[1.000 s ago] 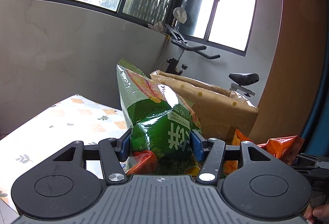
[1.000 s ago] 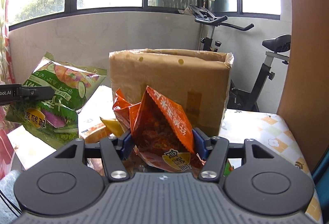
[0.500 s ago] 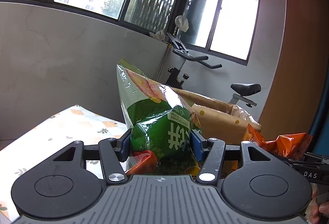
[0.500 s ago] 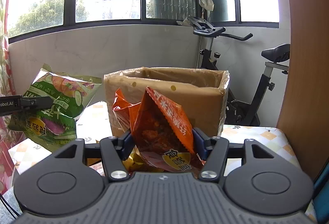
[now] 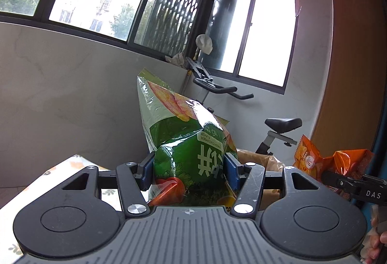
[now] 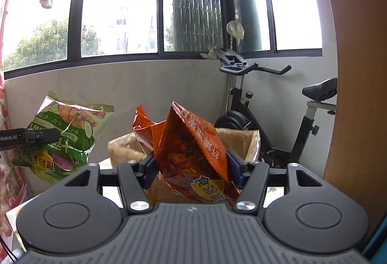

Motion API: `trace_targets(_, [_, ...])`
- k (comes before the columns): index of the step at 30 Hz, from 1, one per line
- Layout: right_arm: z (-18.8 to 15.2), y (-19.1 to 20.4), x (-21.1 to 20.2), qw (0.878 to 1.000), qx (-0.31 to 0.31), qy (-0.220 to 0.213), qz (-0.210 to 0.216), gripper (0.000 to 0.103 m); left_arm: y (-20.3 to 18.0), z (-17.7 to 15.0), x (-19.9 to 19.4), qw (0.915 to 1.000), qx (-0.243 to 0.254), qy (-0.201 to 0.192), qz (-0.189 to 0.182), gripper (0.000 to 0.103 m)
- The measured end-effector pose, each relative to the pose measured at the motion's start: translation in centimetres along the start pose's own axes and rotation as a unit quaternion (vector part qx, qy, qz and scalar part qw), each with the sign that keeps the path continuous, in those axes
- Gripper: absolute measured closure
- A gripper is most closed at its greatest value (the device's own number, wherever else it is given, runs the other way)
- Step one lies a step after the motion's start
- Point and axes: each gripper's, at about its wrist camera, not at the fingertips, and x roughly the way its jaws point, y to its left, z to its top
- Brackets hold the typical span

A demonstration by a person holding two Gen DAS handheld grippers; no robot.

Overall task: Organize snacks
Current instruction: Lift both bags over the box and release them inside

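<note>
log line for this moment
left gripper: shut on green bag | right gripper: shut on orange bag | both above box

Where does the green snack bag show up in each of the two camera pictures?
Left wrist view: the green snack bag fills the centre, clamped in the left gripper.
Right wrist view: the same bag hangs at the left edge, held up off the table.
Shared landmark: the exercise bike by the window, right of centre in both, behind the cardboard box.
</note>
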Motion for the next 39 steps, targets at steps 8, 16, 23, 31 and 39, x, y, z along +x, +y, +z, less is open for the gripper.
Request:
trace_targets(8, [3.5,-1.9,5.5,1.000,0.020,-0.016,0.008,0.047,-0.8,1.7,4.0,0.9996,0.012,-0.004,-0.025,0.043])
trace_targets(16, [4.2,-3.1,10.6,0.999,0.037,-0.005,0.018,0.051,-0.5,1.9,6.9,0.9992,0.013,0.010,-0.038,0.043])
trace_targets(23, [3.9,-4.8,13.3,0.998,0.062,0.014,0.019,0.052,-0.6,1.9,8.9,0.9982,0.020,0.036,-0.044,0.043])
trace_targets(31, [2.5,-7.1,15.1,0.992,0.118,0.038,0.015,0.052,-0.9,1.2,11.1,0.9958,0.035,0.069,-0.050,0.043])
trace_targets(39, [1.4,-8.7,16.4,0.987,0.150,0.064,-0.001,0.052,-1.4,1.3,13.3,0.9935,0.060,0.088,-0.040,0.042])
